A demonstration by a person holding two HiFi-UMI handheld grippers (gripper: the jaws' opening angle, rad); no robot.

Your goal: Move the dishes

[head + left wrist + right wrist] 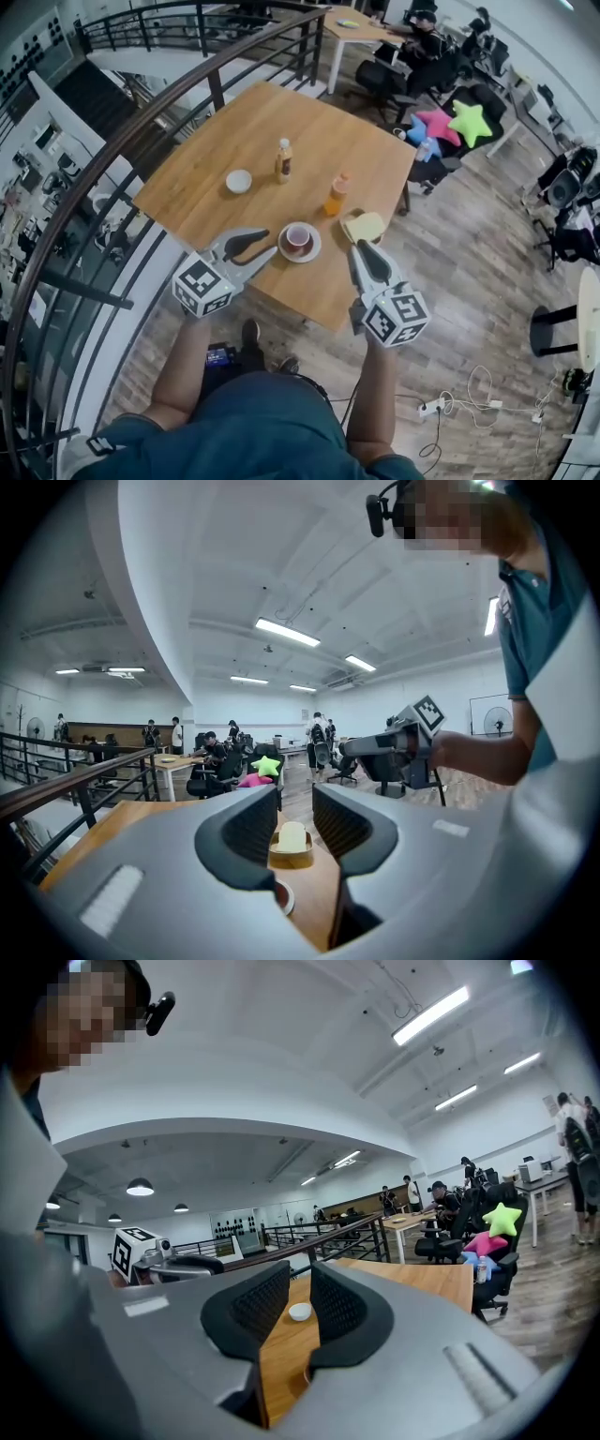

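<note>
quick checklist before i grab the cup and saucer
1. Left gripper empty, jaws apart: ok.
2. Right gripper empty, jaws apart: ok.
3. Cup upright on its saucer: ok.
4. Saucer fully on the table, away from the edge: ok.
5. Left gripper clear of the saucer rim: cannot tell, they look very close in the head view.
6. Orange bottle far enough behind the cup to avoid a knock: cannot tell.

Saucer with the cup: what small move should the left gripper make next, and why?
Probably ease the left gripper forward onto the rim of the saucer. Its jaws stand apart and empty, just short of that rim, and the saucer carries the cup.
</note>
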